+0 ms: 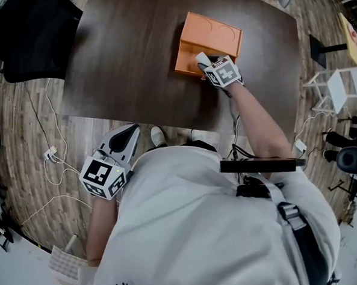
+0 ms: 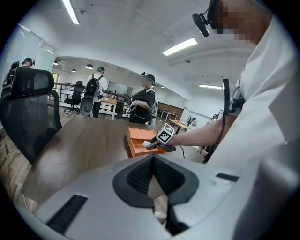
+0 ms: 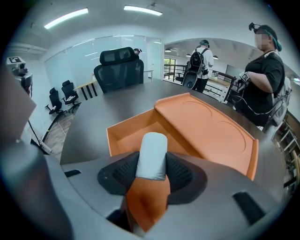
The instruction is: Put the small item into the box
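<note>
Release should wait: right gripper (image 1: 203, 60), pinching the pale cylinder (image 3: 152, 152), needs easing toward eleven o'clock until clear over the orange box (image 3: 129, 134) tray; left gripper (image 1: 131, 133), pressed together empty, idles at seven o'clock.

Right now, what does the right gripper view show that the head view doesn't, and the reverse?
Right gripper view only: the white cylinder clamped between the right gripper pads, at the orange box open tray. Head view only: the left gripper hanging off the dark table, over the floor. Both: the box, lid open, on that table.
</note>
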